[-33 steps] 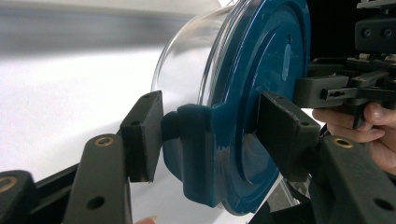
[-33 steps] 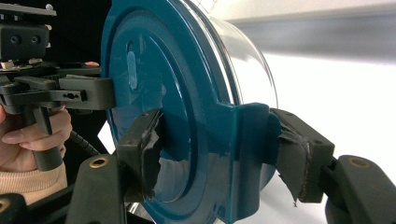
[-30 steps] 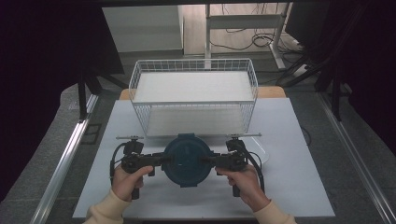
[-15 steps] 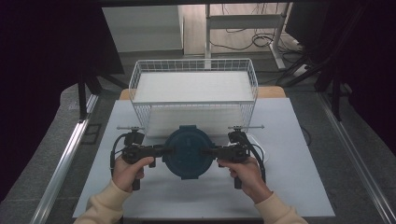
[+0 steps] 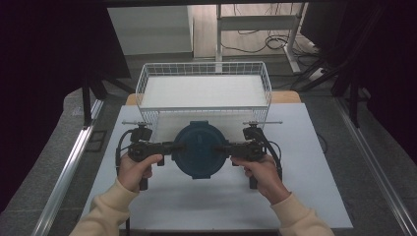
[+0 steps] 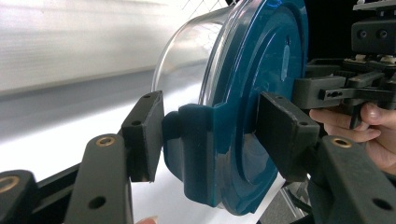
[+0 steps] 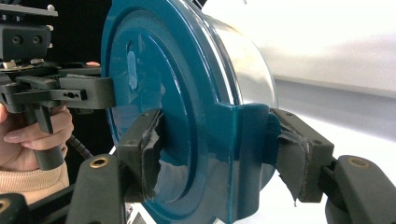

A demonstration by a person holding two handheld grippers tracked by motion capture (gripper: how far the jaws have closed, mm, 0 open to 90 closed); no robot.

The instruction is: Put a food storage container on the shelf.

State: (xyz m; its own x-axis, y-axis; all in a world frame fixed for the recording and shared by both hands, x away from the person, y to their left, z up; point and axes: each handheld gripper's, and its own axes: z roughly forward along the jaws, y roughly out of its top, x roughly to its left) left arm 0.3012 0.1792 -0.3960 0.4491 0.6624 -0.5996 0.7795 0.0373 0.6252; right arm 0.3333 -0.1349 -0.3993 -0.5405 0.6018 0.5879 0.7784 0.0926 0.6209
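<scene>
**Round container carried between two grippers, just short of the basket**

From the high view, the left gripper (image 5: pixel 169 146) and the right gripper (image 5: pixel 235 146) clamp opposite sides of a round container with a teal lid (image 5: pixel 200 149). It hangs between them over the white table (image 5: pixel 314 191), just in front of the white wire basket (image 5: pixel 204 69).

In the left gripper view, the two black jaws pinch a side latch tab of the lid (image 6: pixel 201 140); the clear body (image 6: pixel 187 51) juts away behind it, so the container sits tilted on its edge.

In the right gripper view, the jaws close on the opposite tab (image 7: pixel 243 140). One pad's (image 7: pixel 292 158) covering looks torn and ragged.

The risk, as I see it: each grip is only on a narrow tab, so if the hands drift apart or lift unevenly the container could pivot or slip, and the worn pad may hold poorly. It could also catch the basket rim on the way in.

I can read no brand, label or writing anywhere.
</scene>
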